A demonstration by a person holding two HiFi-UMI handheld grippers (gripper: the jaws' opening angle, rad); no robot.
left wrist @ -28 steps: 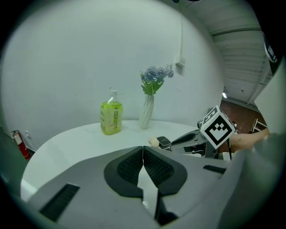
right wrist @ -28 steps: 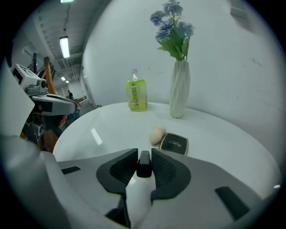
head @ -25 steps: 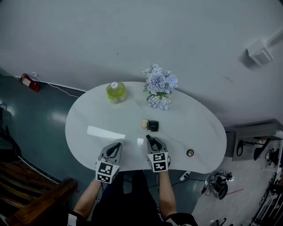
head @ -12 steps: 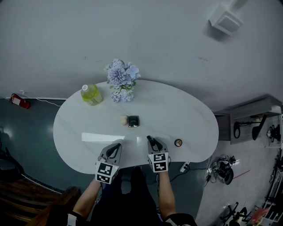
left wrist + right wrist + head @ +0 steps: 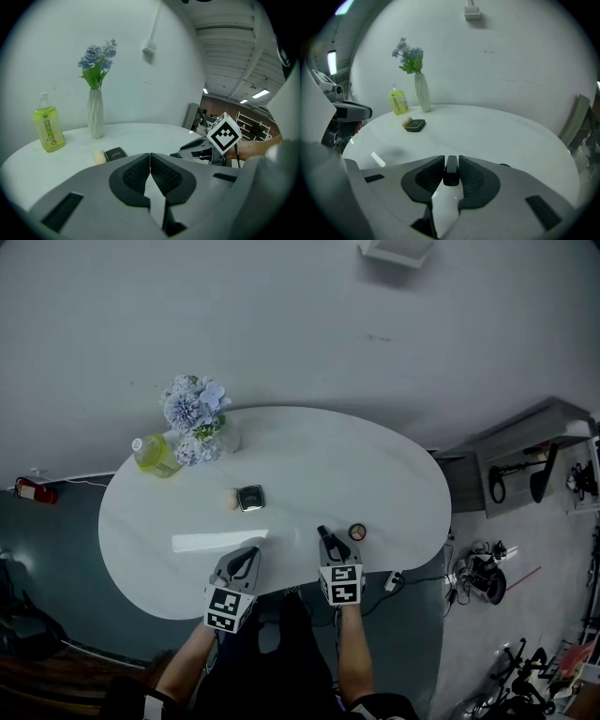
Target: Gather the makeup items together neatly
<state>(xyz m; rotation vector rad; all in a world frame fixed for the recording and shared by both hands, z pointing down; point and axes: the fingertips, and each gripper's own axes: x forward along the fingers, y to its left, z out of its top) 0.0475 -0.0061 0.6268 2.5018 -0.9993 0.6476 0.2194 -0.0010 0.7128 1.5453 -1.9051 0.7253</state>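
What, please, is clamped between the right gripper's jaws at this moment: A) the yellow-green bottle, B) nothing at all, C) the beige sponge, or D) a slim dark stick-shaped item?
D: the right gripper view shows the right gripper with both pads pressed on a slim dark item, while the beige sponge and the bottle stand far off on the table.

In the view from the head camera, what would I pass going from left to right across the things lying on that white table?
yellow-green bottle → blue flowers in a vase → beige sponge → black compact → small round pot
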